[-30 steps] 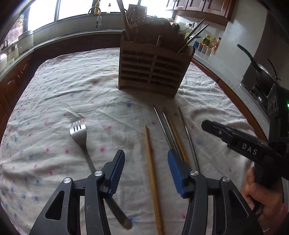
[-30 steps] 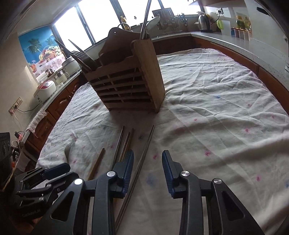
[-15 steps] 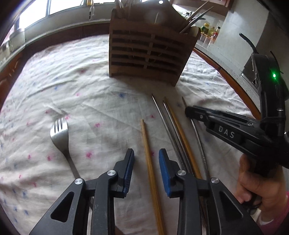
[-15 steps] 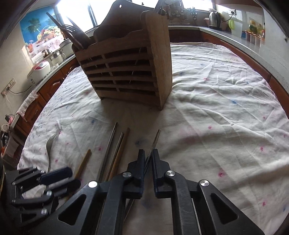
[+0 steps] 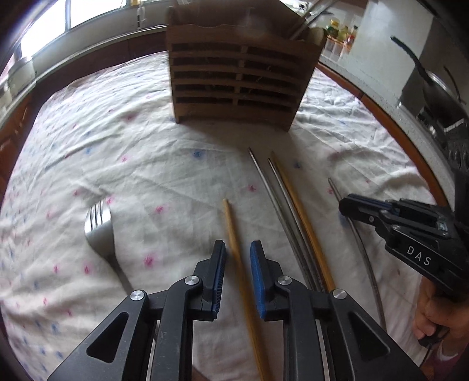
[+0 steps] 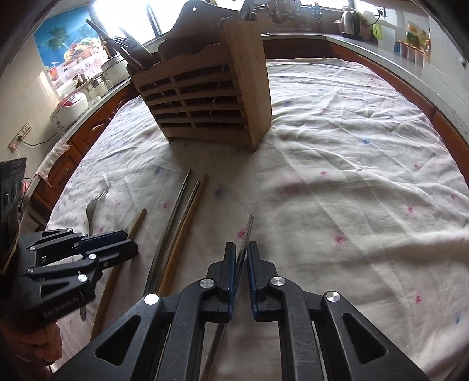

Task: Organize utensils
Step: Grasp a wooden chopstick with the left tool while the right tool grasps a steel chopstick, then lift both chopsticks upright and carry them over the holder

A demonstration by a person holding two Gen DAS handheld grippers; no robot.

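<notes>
A wooden slatted utensil holder (image 5: 239, 82) (image 6: 205, 96) stands on the cloth with several utensils in it. My left gripper (image 5: 237, 252) has its blue pads close on either side of a single wooden chopstick (image 5: 231, 222) that lies on the cloth; a small gap still shows. My right gripper (image 6: 241, 253) is shut on a metal chopstick (image 6: 248, 231) (image 5: 356, 234) and holds it slightly off the cloth. Two metal chopsticks (image 5: 263, 181) and another wooden chopstick (image 5: 296, 199) lie together between the grippers. A steel fork (image 5: 98, 225) (image 6: 93, 205) lies at the left.
The table wears a wrinkled white cloth (image 6: 337, 164) with small pink and blue marks. Counters with appliances ring it: a rice cooker (image 6: 69, 107), a kettle (image 6: 350, 22), a pan on a stove (image 5: 433, 85).
Both grippers moved forward and down. The left jaws narrowed around the single wooden chopstick. The right jaws stayed on the metal chopstick and drew it to the right, away from the others.
</notes>
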